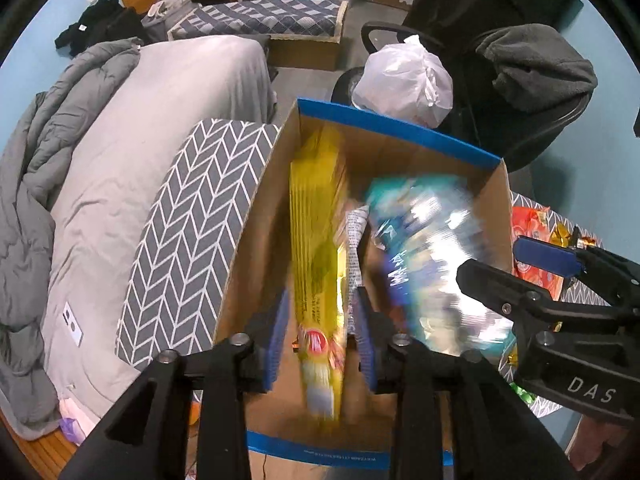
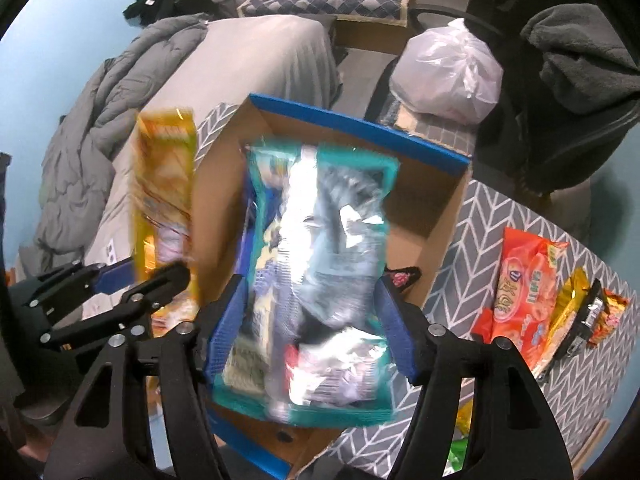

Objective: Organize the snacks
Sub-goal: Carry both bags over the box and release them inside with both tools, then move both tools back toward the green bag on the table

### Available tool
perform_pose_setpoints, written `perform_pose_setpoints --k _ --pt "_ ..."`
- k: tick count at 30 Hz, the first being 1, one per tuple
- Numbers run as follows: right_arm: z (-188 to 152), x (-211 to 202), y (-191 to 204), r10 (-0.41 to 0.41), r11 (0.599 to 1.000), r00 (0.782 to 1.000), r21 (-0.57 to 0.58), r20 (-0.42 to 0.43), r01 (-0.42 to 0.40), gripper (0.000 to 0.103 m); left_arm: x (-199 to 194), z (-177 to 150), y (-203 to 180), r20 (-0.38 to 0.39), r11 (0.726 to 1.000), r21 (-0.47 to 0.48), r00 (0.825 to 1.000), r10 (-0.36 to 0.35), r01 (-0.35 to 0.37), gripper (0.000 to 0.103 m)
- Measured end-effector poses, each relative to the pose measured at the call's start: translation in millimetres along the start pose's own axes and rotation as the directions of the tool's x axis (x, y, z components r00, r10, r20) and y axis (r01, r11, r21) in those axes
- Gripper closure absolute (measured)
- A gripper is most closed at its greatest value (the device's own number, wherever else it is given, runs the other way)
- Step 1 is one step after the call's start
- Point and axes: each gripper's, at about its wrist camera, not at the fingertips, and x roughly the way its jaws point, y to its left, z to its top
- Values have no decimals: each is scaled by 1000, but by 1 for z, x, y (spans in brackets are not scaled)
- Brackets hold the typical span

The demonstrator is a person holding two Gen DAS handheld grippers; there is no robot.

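Observation:
A cardboard box with a blue rim (image 1: 396, 128) (image 2: 352, 120) stands open on a table with a grey herringbone cloth. My left gripper (image 1: 322, 332) is shut on a long yellow snack packet (image 1: 320, 240), held edge-on over the box's left side; it also shows in the right wrist view (image 2: 164, 200). My right gripper (image 2: 312, 320) is shut on a teal and silver snack bag (image 2: 320, 264), held over the box; the bag shows blurred in the left wrist view (image 1: 432, 248). The right gripper's fingers (image 1: 536, 256) reach in from the right there.
An orange snack packet (image 2: 524, 288) and gold-wrapped packets (image 2: 576, 308) lie on the cloth (image 2: 480, 216) right of the box. A bed with a grey duvet (image 1: 120, 160) is on the left. A white plastic bag (image 1: 404, 80) and a chair with dark clothes (image 1: 536, 72) stand behind the box.

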Motion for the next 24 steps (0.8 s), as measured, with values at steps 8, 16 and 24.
perform_pose_setpoints --k 8,16,24 --pt "0 -7 -11 -29 998 999 60 17 28 24 -3 3 5 -6 1000 -17 1000 10 -10 47" --pt "-5 -27 -23 -67 995 997 76 43 64 24 -17 3 -1 5 1000 -9 1000 5 -5 47" --pt "-11 -44 -36 -108 992 992 78 63 103 24 -36 4 -15 25 1000 13 1000 -19 18 38"
